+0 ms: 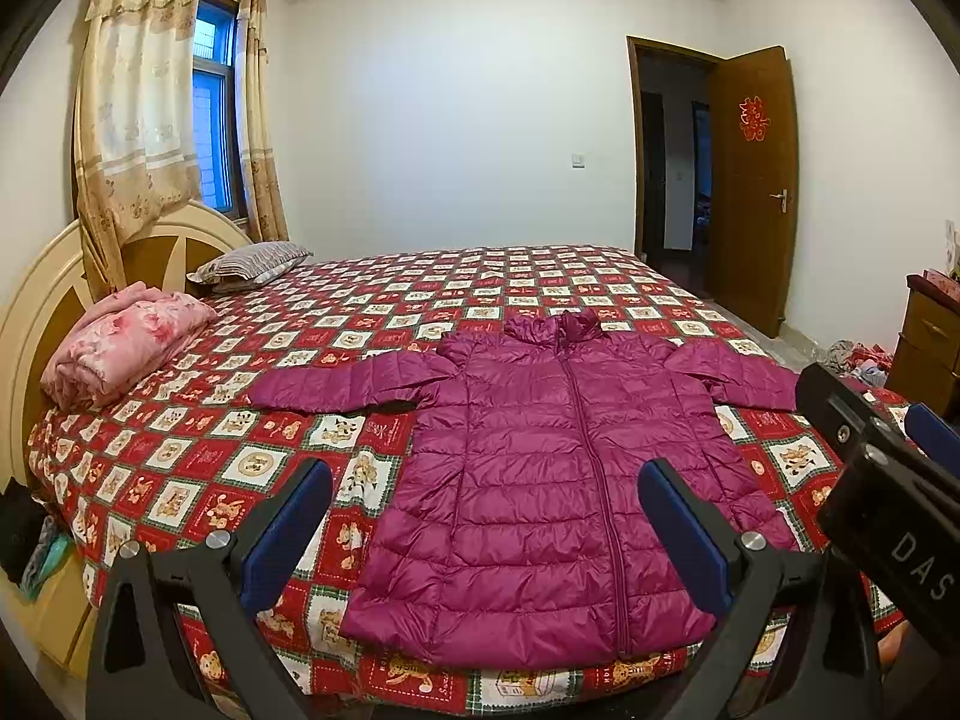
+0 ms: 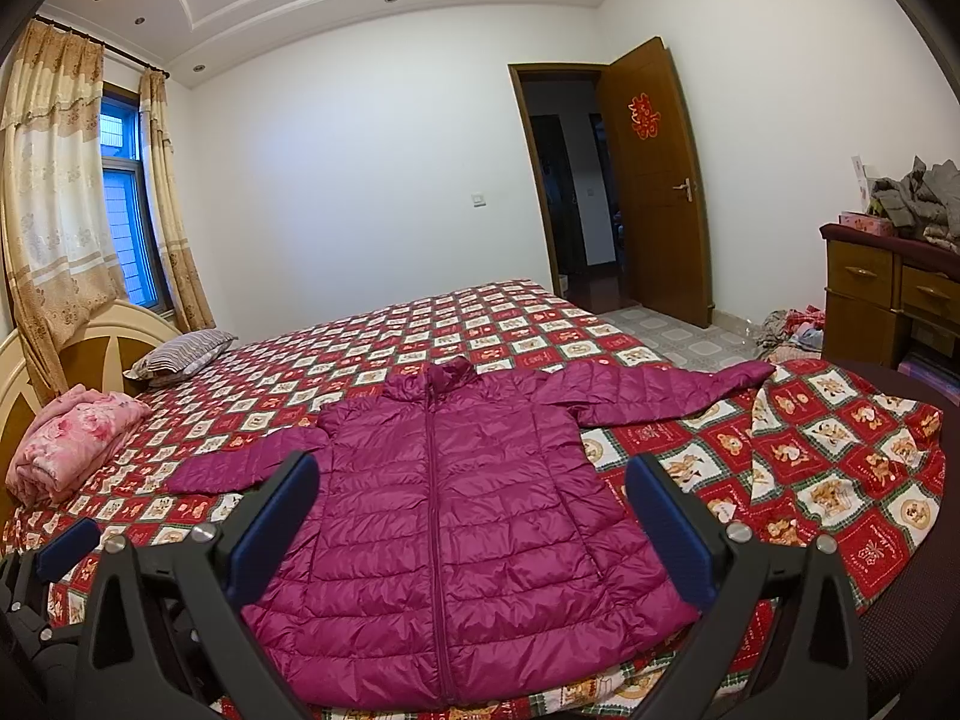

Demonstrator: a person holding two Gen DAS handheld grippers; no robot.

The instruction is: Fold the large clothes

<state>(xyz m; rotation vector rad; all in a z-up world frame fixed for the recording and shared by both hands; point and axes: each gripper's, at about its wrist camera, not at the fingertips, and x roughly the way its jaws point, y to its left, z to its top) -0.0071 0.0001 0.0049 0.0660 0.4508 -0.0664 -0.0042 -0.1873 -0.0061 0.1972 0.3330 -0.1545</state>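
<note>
Both grippers, left gripper (image 1: 485, 531) and right gripper (image 2: 472, 525), hover agape above the jacket (image 1: 540, 480).

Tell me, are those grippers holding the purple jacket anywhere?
No. Both the left gripper and right gripper are open and empty above the jacket, which lies flat on the bed.

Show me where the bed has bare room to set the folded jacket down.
Most room: the far half of the bedspread, beyond the jacket collar, toward the wall. Also the stretch between its sleeve and the pink blanket. Crowded: the headboard end, with blanket and pillow.
</note>
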